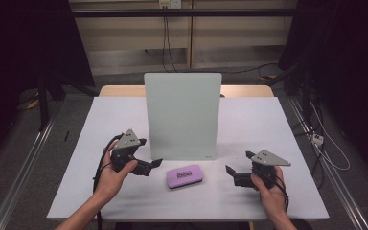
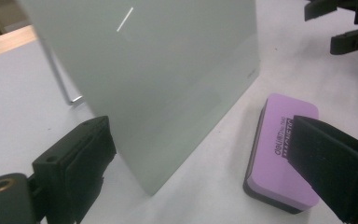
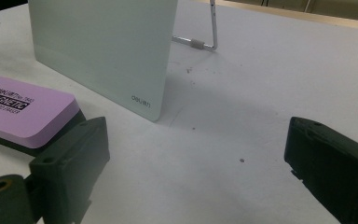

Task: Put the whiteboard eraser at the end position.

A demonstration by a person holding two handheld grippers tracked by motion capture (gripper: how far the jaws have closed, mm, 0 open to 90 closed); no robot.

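High view: the purple magnetic board eraser (image 1: 184,176) lies untouched near the tabletop's front edge, just before the standing glass board (image 1: 182,116). Left gripper (image 1: 149,164) and right gripper (image 1: 231,171) flank it, jaws apart, holding nothing; grasping is not yet done.

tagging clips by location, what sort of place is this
Probably a lab recording station: a white table holding just a board and eraser, floor rails, loose cables, dark curtains.

Dim room, beige wall (image 1: 124,33), grey floor (image 1: 38,139)
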